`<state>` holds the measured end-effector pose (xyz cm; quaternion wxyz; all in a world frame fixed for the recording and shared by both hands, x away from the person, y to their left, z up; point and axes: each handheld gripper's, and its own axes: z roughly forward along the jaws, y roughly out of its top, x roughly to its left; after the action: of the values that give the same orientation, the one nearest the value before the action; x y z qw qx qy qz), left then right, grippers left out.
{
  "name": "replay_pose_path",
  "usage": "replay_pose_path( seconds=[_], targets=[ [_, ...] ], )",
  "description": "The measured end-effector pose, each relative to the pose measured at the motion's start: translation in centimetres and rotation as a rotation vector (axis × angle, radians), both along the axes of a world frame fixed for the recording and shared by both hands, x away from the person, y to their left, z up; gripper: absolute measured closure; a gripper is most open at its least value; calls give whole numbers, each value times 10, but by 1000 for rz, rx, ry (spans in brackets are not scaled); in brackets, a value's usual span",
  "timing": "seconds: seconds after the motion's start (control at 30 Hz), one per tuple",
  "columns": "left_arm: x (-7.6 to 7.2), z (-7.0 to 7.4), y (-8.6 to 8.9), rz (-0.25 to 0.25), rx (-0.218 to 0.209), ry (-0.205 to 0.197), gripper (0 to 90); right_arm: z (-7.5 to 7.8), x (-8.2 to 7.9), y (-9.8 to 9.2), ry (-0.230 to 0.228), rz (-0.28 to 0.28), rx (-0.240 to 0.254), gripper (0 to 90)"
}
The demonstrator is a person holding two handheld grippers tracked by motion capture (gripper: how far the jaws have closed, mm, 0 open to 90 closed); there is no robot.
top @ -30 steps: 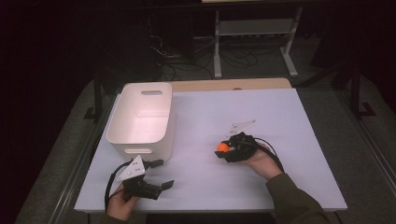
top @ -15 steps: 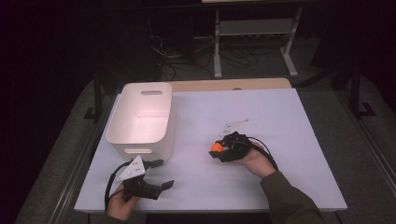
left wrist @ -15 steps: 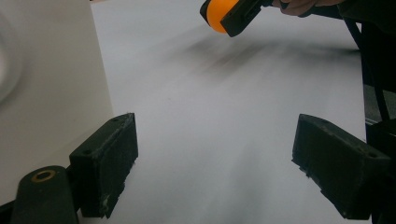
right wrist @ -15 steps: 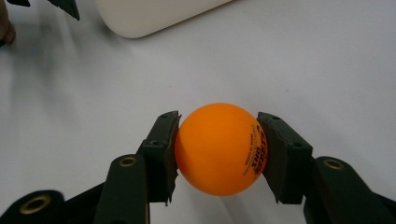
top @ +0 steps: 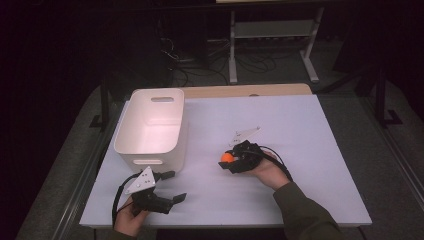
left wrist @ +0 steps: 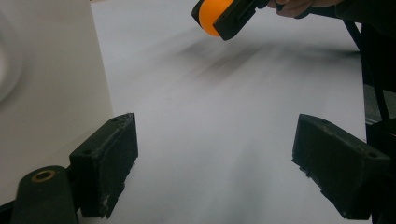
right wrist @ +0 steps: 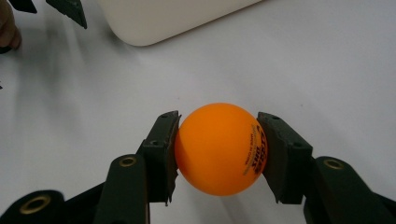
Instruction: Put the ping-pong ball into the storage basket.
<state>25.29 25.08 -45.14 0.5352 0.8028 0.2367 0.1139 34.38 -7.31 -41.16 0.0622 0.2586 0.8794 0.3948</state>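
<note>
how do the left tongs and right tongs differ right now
The right tongs are shut on the orange ball; the left tongs stand wide open with nothing between the jaws. The right tongs sit mid-table, the left tongs near the front edge beside the white bin. Both have black jaws and are hand-held.

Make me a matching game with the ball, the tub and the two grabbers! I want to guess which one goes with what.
Things:
1. orange ball
2. white tub
3. left gripper
4. right gripper

States:
A. jaws wide apart with nothing between them
B. stands empty on the table, left of the ball in the high view
C. squeezed between two black jaws
D. shut on something round

Pairs: 1-C, 2-B, 3-A, 4-D
</note>
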Motion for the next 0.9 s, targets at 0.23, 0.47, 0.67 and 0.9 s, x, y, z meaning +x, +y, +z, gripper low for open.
replay_pose_path(
  seconds=[0.23, 0.47, 0.67, 0.9],
  targets=[
    [0, 0, 0, 0, 0, 1, 142, 1, 1, 8, 0, 11, 4, 494],
    [0, 0, 0, -1, -1, 0, 142, 2, 3, 13, -3, 22, 2, 494],
    [0, 0, 0, 0, 2, -1, 142, 3, 3, 18, -5, 29, 3, 494],
    [0, 0, 0, 0, 2, -2, 141, 3, 4, 24, -7, 40, 3, 494]
  ],
)
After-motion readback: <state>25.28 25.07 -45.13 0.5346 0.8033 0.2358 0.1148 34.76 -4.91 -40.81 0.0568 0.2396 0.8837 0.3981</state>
